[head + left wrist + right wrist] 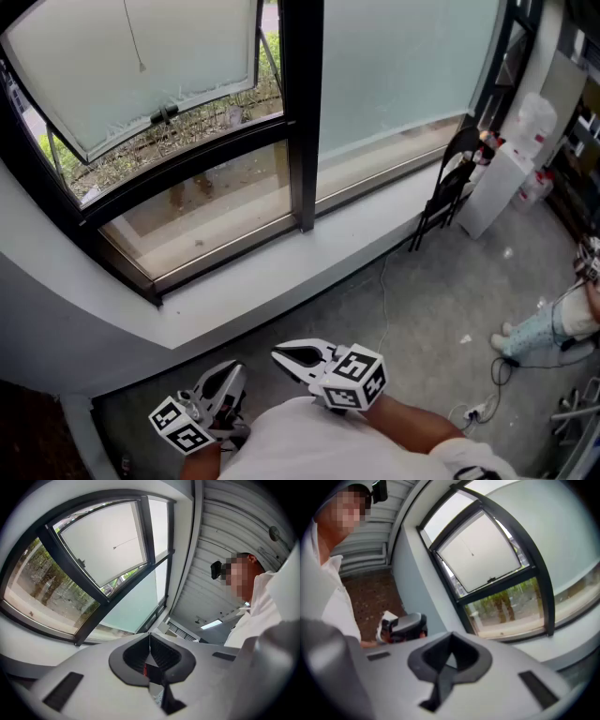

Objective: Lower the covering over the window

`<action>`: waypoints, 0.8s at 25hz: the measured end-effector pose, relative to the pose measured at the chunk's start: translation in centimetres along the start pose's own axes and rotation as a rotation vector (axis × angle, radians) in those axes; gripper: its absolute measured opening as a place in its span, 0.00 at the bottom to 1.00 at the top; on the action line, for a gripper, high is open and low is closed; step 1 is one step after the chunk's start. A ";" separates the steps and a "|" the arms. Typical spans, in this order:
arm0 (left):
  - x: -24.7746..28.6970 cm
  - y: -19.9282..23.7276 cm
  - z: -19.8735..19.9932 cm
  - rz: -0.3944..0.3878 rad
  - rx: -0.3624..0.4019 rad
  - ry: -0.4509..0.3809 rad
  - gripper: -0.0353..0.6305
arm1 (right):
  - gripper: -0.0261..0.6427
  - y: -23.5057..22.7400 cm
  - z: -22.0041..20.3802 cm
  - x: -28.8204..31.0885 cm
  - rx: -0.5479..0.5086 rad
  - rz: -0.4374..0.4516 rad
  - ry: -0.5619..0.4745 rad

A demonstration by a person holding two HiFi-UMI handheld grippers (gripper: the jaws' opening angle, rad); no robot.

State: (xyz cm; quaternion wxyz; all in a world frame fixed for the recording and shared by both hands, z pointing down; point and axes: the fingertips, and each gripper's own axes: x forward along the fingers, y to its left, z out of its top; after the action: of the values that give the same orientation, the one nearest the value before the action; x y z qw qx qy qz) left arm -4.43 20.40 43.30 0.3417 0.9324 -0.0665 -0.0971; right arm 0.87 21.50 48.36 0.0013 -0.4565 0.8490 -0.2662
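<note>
Window wall ahead, grey sill below. Shade covers the upper left pane, and its cord hangs well out of reach. Left gripper and right gripper are closed, empty and held low, probably because the reach has not yet begun.

- No text, label, brand, number or sign can be read in any view.
- Cube on the left gripper: black-and-white square markers, a coded pattern with no letters or digits.
- Cube on the right gripper: the same kind of square markers, no letters or digits.
</note>
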 end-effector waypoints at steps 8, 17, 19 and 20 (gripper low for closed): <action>0.1 0.0 -0.3 0.001 0.012 0.004 0.08 | 0.07 0.0 -0.1 -0.1 -0.015 -0.003 0.000; 0.7 0.1 0.0 0.018 0.052 0.006 0.08 | 0.07 -1.4 0.9 -1.0 0.014 -0.019 -0.029; 0.5 0.3 0.3 0.027 0.059 0.003 0.08 | 0.07 -1.6 1.2 -0.8 0.028 -0.019 -0.032; 0.4 0.3 0.5 0.030 0.061 0.002 0.08 | 0.07 -1.7 1.2 -0.6 0.027 -0.022 -0.030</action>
State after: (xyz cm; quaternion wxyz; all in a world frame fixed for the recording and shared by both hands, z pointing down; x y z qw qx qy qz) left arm -4.16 19.78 43.13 0.3144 0.9414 -0.0832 -0.0891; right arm 2.86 20.69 47.91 0.0172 -0.4698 0.8401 -0.2706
